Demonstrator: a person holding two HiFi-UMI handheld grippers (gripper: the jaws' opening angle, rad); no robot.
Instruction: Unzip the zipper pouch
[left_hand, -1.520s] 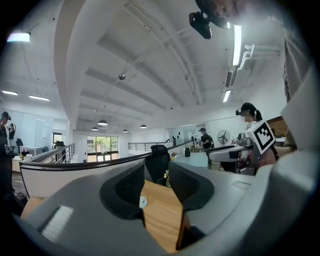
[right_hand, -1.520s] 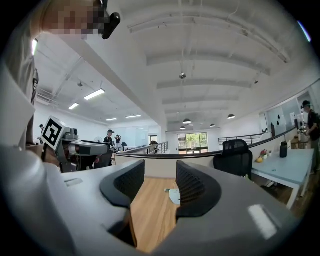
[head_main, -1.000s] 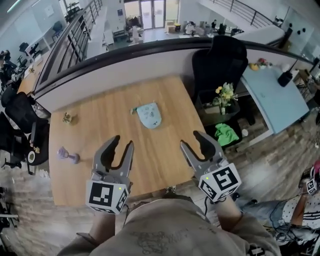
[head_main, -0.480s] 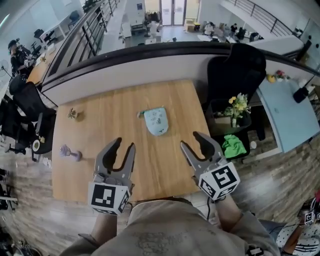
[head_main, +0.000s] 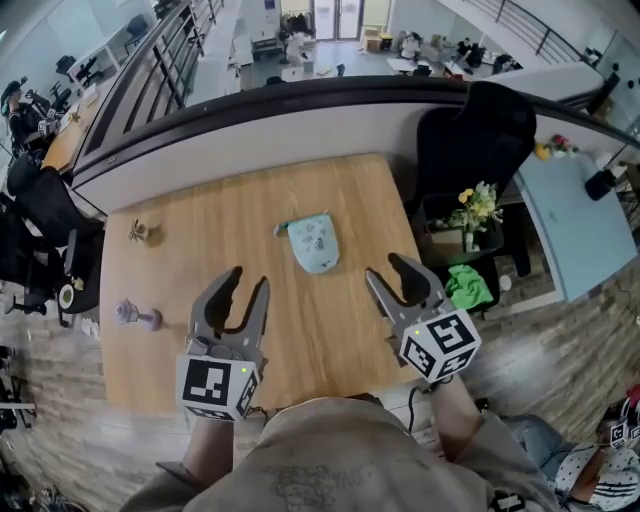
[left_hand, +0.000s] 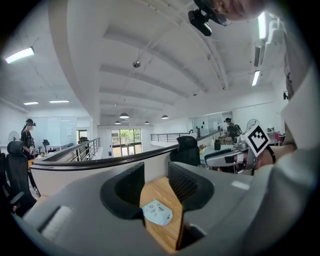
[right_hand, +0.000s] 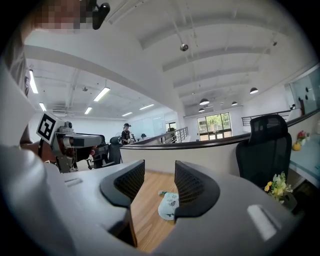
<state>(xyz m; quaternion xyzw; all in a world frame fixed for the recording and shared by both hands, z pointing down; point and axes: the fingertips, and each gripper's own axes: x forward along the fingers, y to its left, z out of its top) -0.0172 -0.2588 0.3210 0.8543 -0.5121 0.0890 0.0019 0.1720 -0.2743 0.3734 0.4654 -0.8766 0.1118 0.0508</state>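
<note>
Zipper pouch (head_main: 312, 243), pale blue with small print, lies flat on the wooden desk (head_main: 200, 240), untouched. Its place on the desk matches the frame half a second earlier.

Changes from the earlier frames:
- Left gripper (head_main: 247, 282) and right gripper (head_main: 388, 268) remain on the near side of the pouch, clear of it. In the head view both sit marginally closer to the pouch than before.
- Jaw spacing is unchanged: both grippers stand wide apart and hold nothing.

Gripper views:
- Left gripper (left_hand: 156, 182): the pouch (left_hand: 156, 212) shows through the gap, beyond the jaws and not between them.
- Right gripper (right_hand: 160, 180): the pouch (right_hand: 169, 205) lies beyond the gap, offset toward the right jaw.

Limits of visibility:
- The zipper line and its slider cannot be made out. Only a small green tab (head_main: 281, 229) shows at the pouch's far-left corner.
- The print on the pouch is too small to read.
- The left jaw cuts off one edge of the pouch in the left gripper view. The right jaw covers its right edge in the right gripper view.
- A small purple object (head_main: 137, 317), well left of the pouch, is too small to identify.
</note>
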